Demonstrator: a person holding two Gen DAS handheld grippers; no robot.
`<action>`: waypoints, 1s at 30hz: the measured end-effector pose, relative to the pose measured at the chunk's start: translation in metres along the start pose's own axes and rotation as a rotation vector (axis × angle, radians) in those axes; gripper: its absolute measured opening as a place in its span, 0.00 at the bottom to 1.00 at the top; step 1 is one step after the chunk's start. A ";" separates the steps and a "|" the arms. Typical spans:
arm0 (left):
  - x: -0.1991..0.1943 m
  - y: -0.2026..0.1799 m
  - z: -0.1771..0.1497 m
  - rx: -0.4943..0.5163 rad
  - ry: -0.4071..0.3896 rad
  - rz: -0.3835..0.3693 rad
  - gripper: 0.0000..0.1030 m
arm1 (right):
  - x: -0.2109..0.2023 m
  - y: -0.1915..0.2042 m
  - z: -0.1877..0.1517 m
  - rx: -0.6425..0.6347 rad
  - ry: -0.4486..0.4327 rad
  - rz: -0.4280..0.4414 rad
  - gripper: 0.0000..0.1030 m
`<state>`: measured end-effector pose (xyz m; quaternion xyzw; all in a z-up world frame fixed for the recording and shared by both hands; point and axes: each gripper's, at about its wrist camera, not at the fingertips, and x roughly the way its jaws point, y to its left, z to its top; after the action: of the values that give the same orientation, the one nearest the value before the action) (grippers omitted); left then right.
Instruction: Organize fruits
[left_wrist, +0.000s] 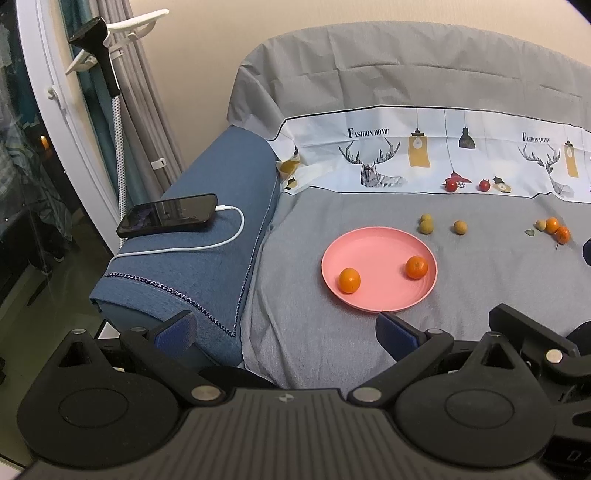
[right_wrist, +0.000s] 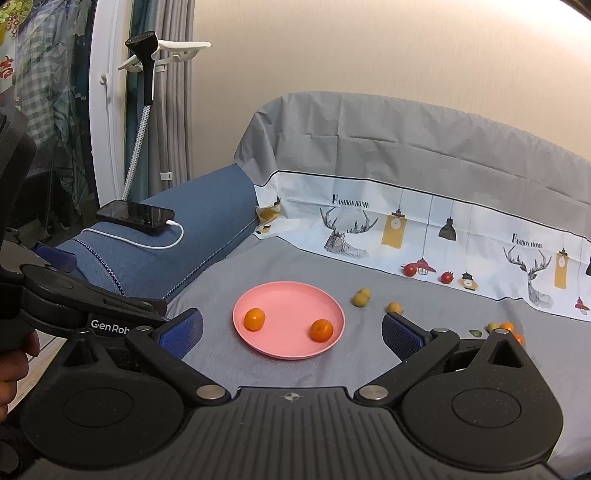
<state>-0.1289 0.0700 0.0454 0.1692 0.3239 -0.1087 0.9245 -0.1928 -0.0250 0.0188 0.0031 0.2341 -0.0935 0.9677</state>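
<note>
Beyond the pink plate in the right wrist view, the right tongs' linkage covers part of the two small oranges and the green leaf. In the left wrist view, a dark shape right of the plate is cut by the frame edge, unidentifiable. The two red fruits past the plate are too small to name
</note>
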 end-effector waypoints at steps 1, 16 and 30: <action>0.001 -0.001 0.000 0.002 0.002 0.000 1.00 | 0.001 -0.001 0.000 0.002 0.002 0.001 0.99; 0.019 -0.015 0.006 0.050 0.045 0.006 1.00 | 0.017 -0.013 -0.005 0.054 0.038 0.006 0.99; 0.048 -0.052 0.030 0.120 0.082 -0.007 1.00 | 0.033 -0.064 -0.019 0.203 0.049 -0.087 0.99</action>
<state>-0.0912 0.0063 0.0245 0.2275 0.3552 -0.1242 0.8981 -0.1843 -0.0933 -0.0110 0.0931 0.2468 -0.1585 0.9515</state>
